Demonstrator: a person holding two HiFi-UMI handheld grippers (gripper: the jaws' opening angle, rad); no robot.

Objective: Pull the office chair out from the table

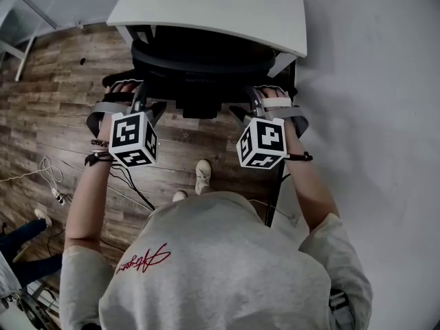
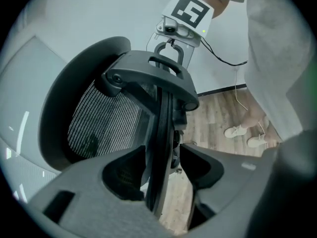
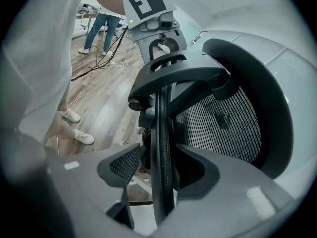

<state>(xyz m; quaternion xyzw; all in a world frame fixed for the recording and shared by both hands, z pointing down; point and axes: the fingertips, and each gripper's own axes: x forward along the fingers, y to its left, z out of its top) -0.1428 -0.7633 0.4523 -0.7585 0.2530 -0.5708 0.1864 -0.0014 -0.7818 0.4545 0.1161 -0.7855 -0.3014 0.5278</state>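
The office chair [image 1: 199,67] was found pushed in under the white table [image 1: 220,5]. Only its black back was exposed at the table's near edge, above the wood-plank floor [image 1: 41,102].

The left gripper [image 2: 162,146] was set at the left side of the back and the right gripper [image 3: 158,146] at the right side. Both were angled downward, with the marker cubes turned up toward the head camera.

Left gripper view: the jaws were spread wide and the thin backrest rim [image 2: 161,133] was straddled, not pinched. Clear space was seen between the rim and the right-hand jaw.

Right gripper view: the same was seen, with the fingers released and the rim between them. Floor was visible between the rim and the left-hand jaw. Contact on the other side could not be confirmed.

The mesh panel [image 2: 104,118] and the curved rear bracket [image 2: 148,76] were seen past the jaws. In each gripper view the opposite gripper was visible beyond that bracket.

Light shoes [image 1: 203,174] were seen on the floor just behind the chair, with black cables [image 1: 127,181] beside them. A second person's legs [image 3: 104,24] were seen well apart, at the far side of the room.
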